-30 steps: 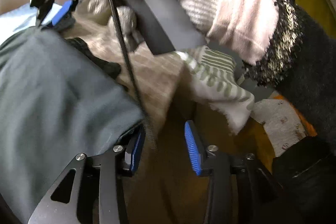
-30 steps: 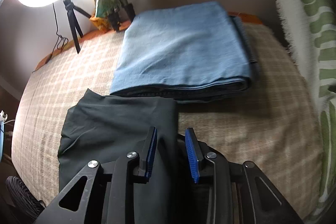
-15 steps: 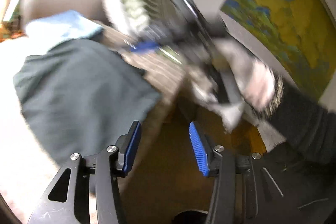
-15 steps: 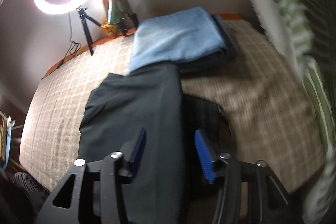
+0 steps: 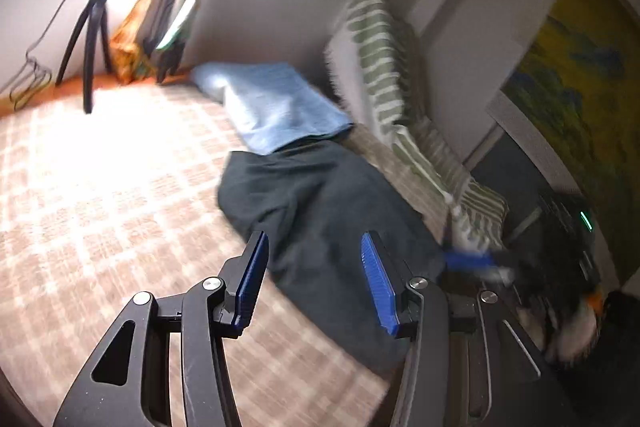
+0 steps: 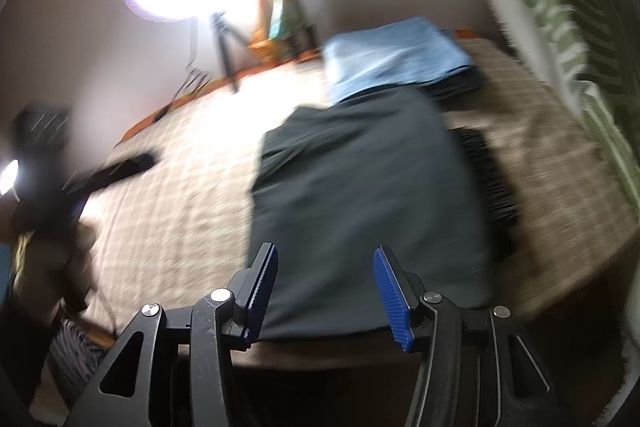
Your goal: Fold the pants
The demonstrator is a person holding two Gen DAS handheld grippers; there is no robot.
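Grippers spread and empty above the folded pants

Right gripper [image 6: 324, 287], jaws apart, hangs over the near edge of the dark pants [image 6: 360, 195], whose long axis runs toward the upper frame. Left gripper [image 5: 314, 283], also spread, faces them from the side. Beyond lies a blue folded cloth [image 6: 392, 55], touching the pants' far end.

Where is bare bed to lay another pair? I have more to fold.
The widest bare patch of checked cover runs from the dark pants to the tripod. A narrower strip lies between pants and striped pillow. The far corner is crowded by the blue stack.
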